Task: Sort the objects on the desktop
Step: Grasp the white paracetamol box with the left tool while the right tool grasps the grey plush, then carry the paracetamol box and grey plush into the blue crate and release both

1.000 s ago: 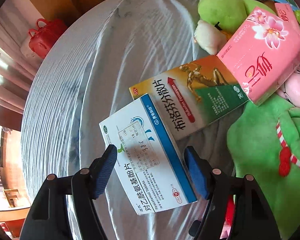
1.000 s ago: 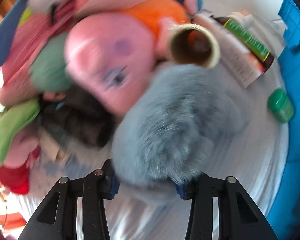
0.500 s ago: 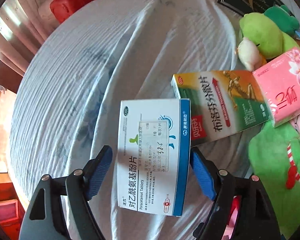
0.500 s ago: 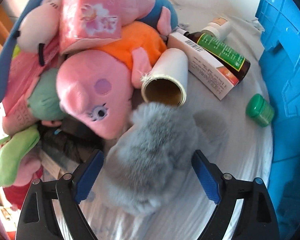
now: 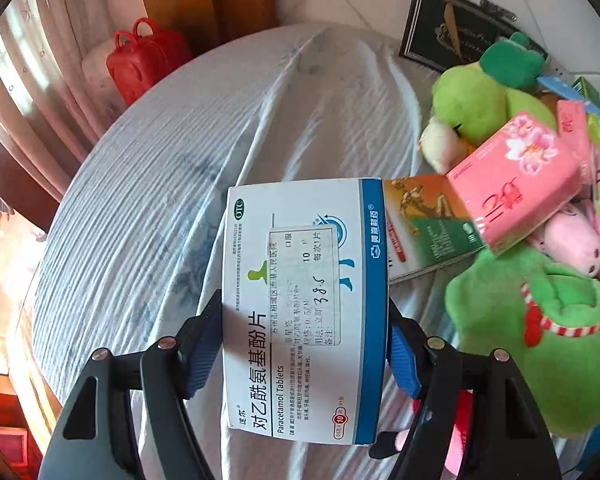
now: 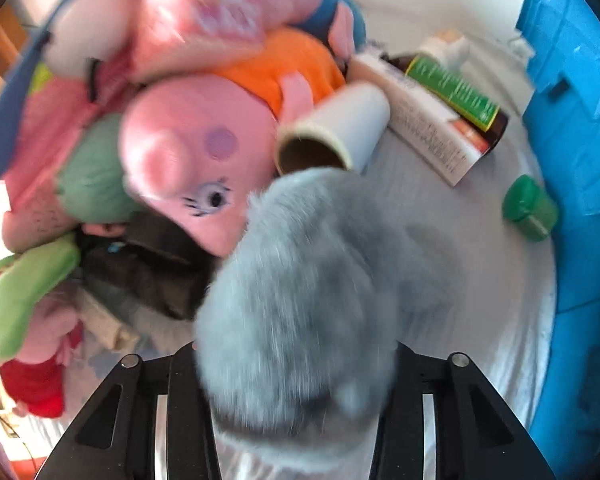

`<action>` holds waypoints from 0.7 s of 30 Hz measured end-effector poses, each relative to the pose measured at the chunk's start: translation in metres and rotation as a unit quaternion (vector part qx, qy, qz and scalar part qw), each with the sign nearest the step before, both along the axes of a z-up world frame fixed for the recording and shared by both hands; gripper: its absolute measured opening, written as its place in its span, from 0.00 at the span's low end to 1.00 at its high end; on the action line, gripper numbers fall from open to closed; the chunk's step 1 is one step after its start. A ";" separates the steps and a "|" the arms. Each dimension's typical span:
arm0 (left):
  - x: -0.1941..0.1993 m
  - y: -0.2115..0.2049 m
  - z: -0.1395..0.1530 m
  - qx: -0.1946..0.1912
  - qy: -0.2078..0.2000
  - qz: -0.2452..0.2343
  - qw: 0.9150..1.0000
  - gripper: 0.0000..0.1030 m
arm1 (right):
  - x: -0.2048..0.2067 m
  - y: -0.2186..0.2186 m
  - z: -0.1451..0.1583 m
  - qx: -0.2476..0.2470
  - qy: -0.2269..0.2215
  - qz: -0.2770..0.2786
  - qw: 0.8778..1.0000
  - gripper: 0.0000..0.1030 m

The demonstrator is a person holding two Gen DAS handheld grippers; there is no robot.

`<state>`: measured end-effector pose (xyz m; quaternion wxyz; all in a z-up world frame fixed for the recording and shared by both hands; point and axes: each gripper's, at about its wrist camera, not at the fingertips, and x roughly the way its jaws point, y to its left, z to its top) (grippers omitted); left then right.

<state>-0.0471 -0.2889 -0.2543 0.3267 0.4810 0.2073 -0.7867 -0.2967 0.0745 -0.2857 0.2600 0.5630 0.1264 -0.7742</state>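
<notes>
Blue-padded fingers point(image 5: 204, 344) of the left gripper point(image 5: 304, 346) are closing, clamped on both long edges of a white-and-blue paracetamol tablet box point(image 5: 300, 304), while the right gripper point(image 6: 296, 376) is closing around a fluffy grey plush toy point(image 6: 300, 300) bulging between its fingers.

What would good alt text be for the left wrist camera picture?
The left tool is closing on a white and blue tablet box above a wrinkled pale cloth. To the right lie green plush toys, a pink tissue pack and another medicine box.
</notes>
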 end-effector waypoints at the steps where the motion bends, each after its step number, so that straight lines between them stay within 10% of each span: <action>1: -0.002 0.001 0.008 -0.007 0.010 -0.003 1.000 0.69 | 0.007 0.003 0.011 -0.007 0.010 0.001 1.000 0.35; 12: 0.007 0.103 0.120 -0.067 0.133 -0.114 0.982 0.69 | 0.076 0.035 0.126 -0.083 0.138 -0.001 0.987 0.34; 21: -0.024 0.209 0.193 -0.090 0.216 -0.245 0.941 0.69 | 0.135 0.096 0.225 -0.134 0.265 -0.033 0.954 0.34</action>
